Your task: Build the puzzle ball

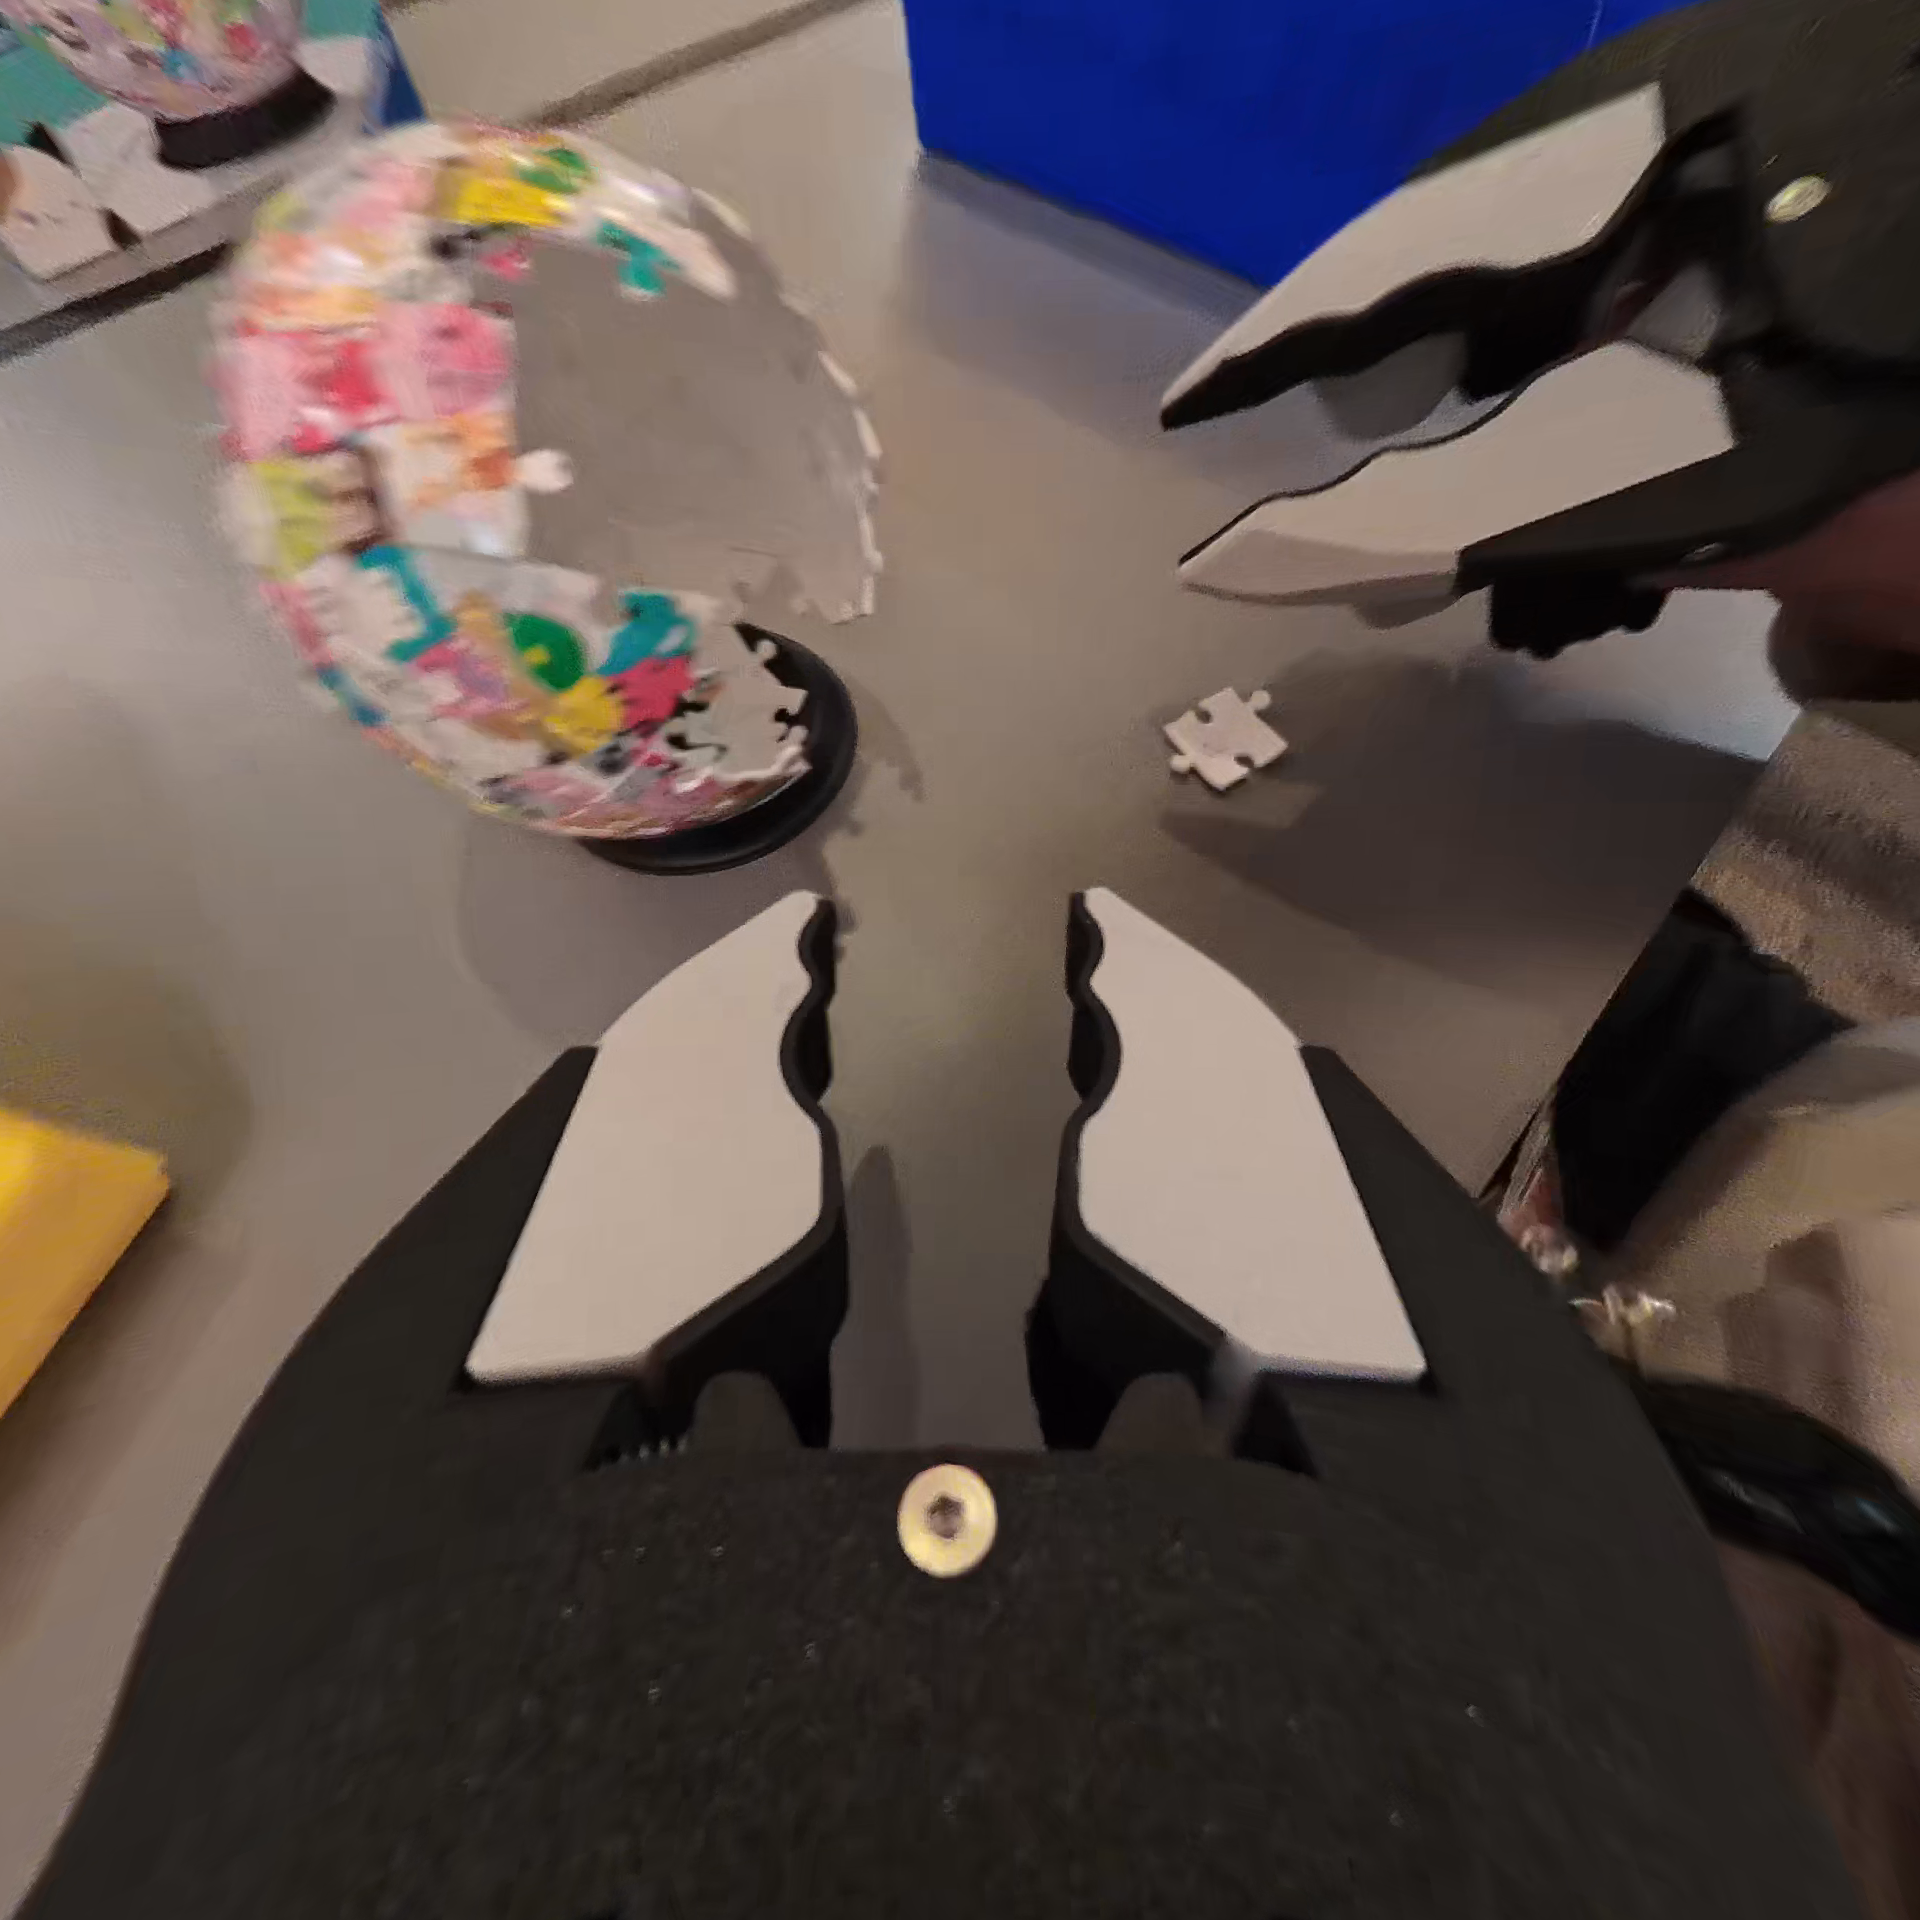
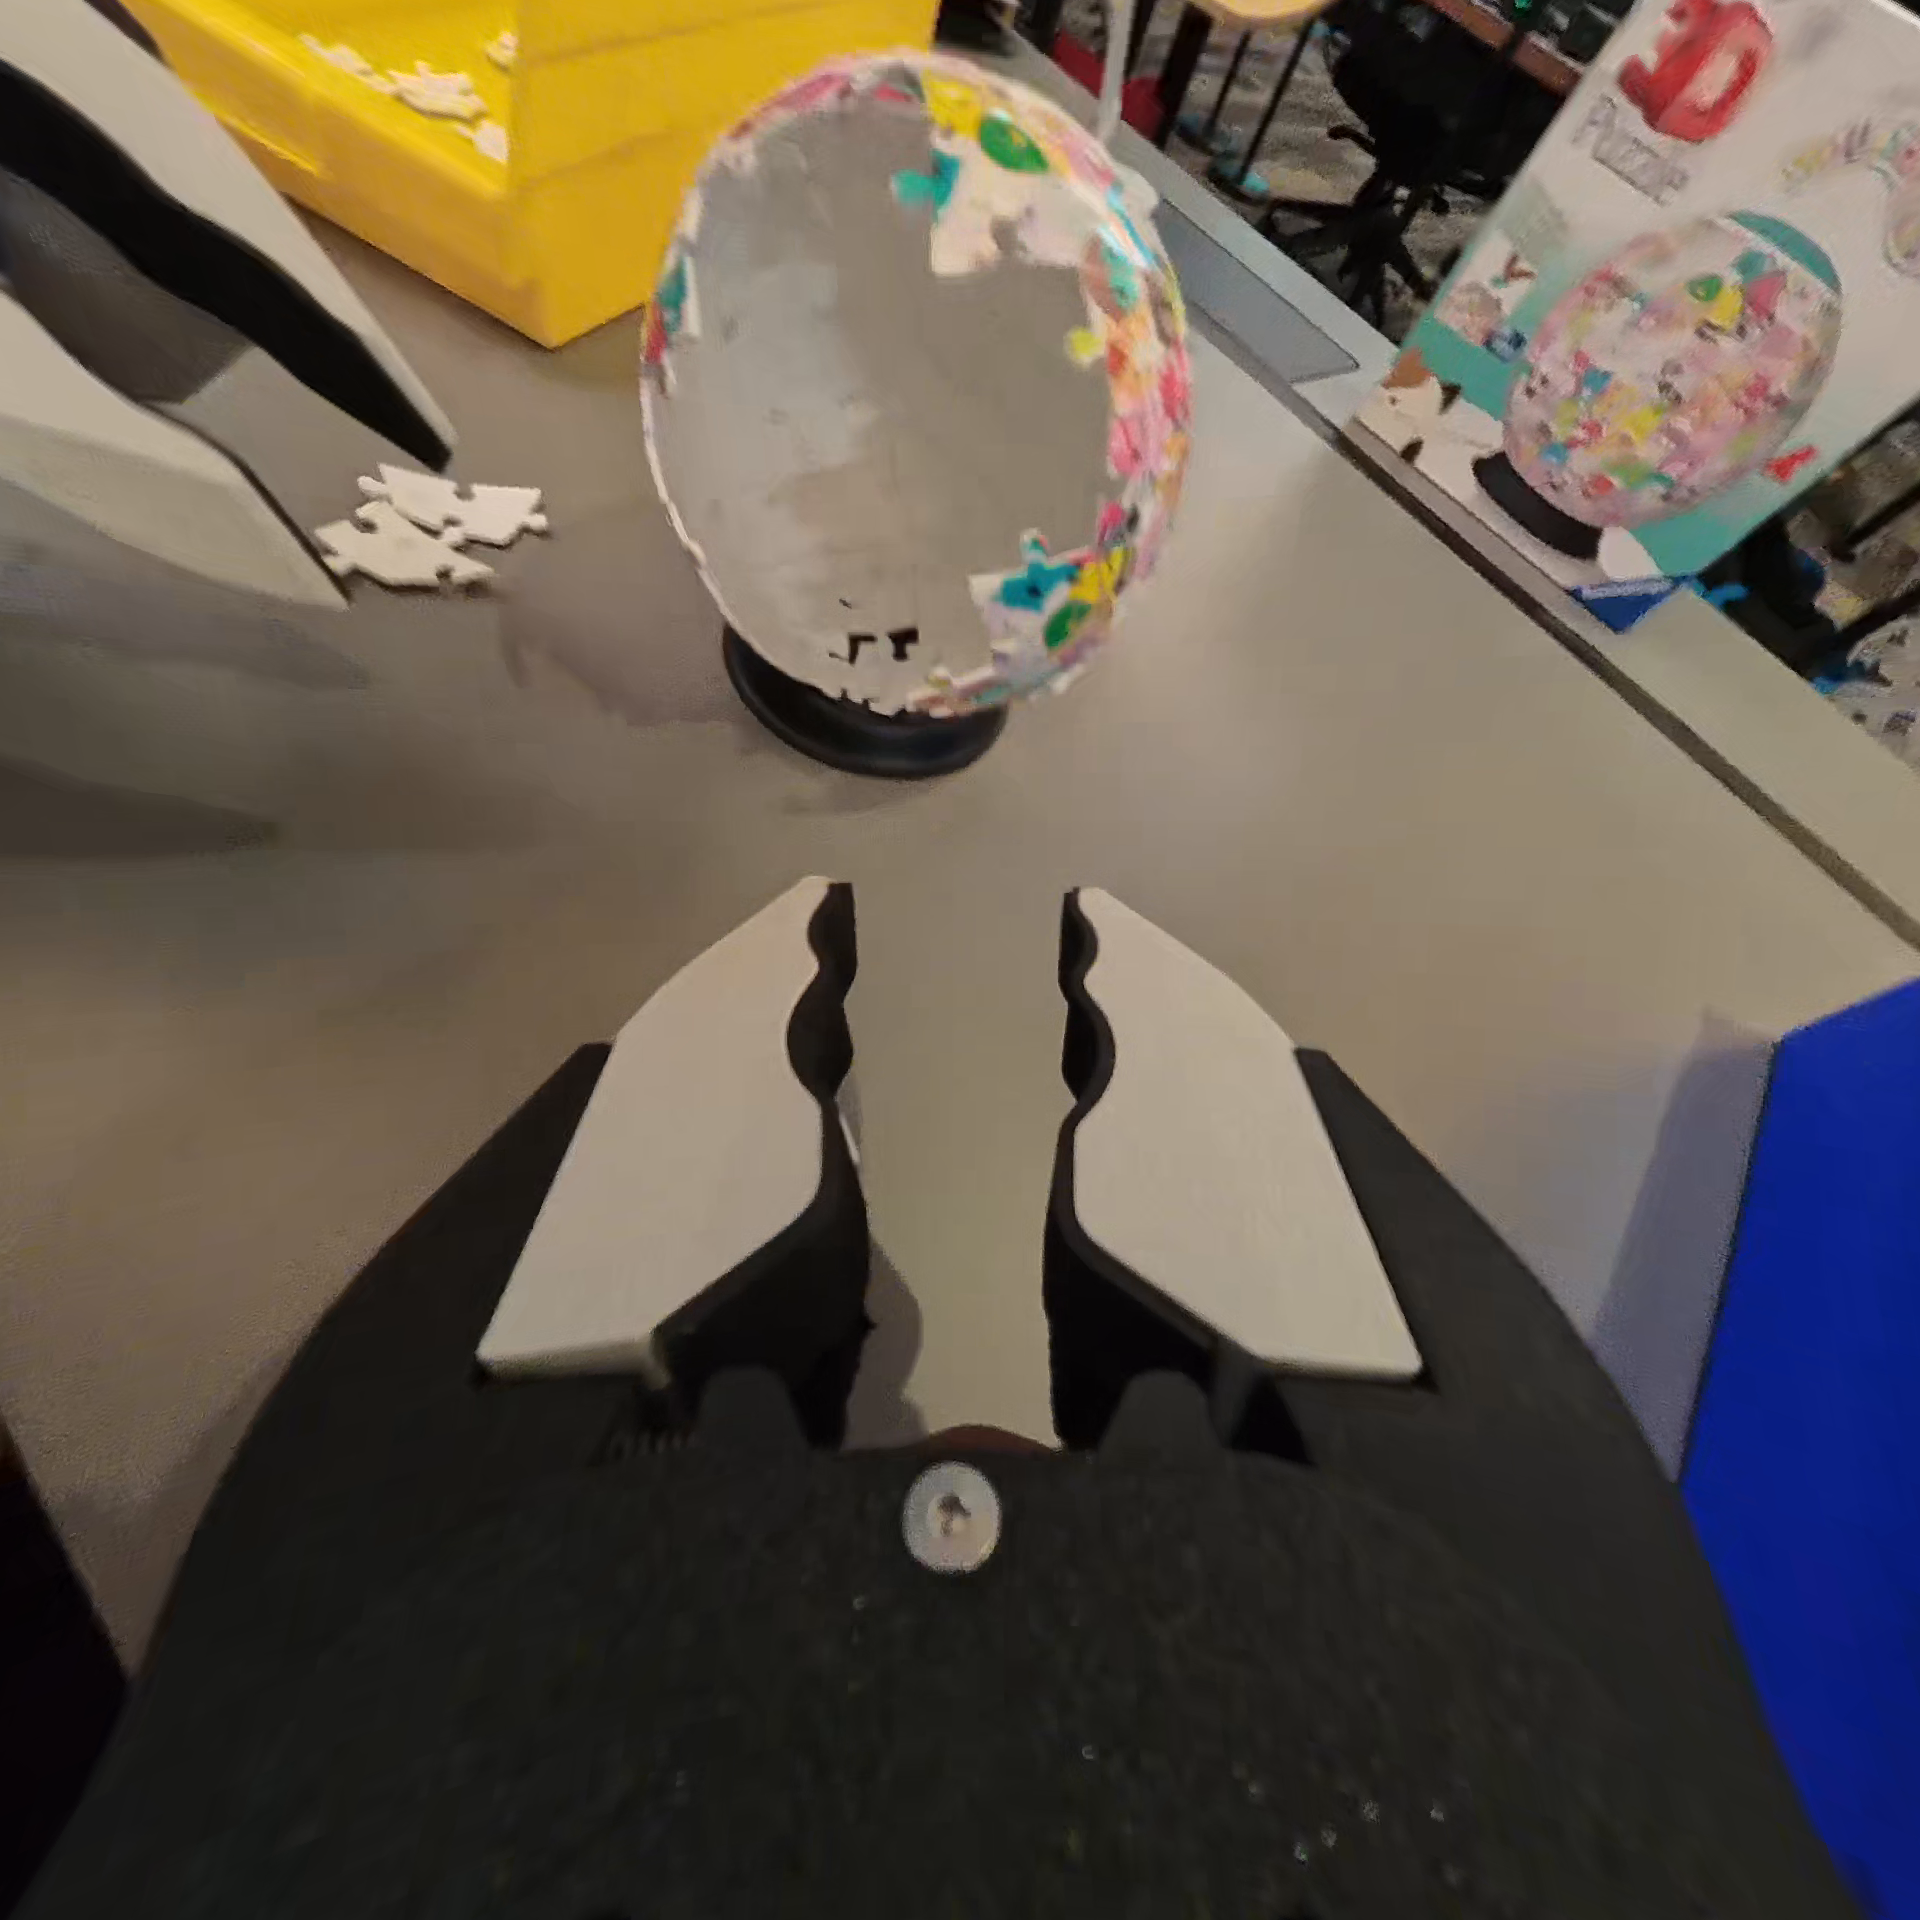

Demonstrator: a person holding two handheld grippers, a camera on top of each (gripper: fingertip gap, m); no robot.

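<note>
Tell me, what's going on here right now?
Left hand-held gripper and right hand-held gripper open, both empty. Puzzle ball half built on black stand. Loose pieces on table, nothing in the way.

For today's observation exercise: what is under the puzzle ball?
A round black stand on the grey table supports the puzzle ball. The ball hides the stand's top.

I see the puzzle ball (image 2: 1127,343) multicoloured outside, pink, yellow, teal, green patches, plain grey inside, on a black stand (image 2: 862,727). Loose pieces (image 2: 436,530) white. Counter (image 2: 1351,831) grey. Bin (image 2: 582,177) yellow. Both grippers black with grey plates.
</note>
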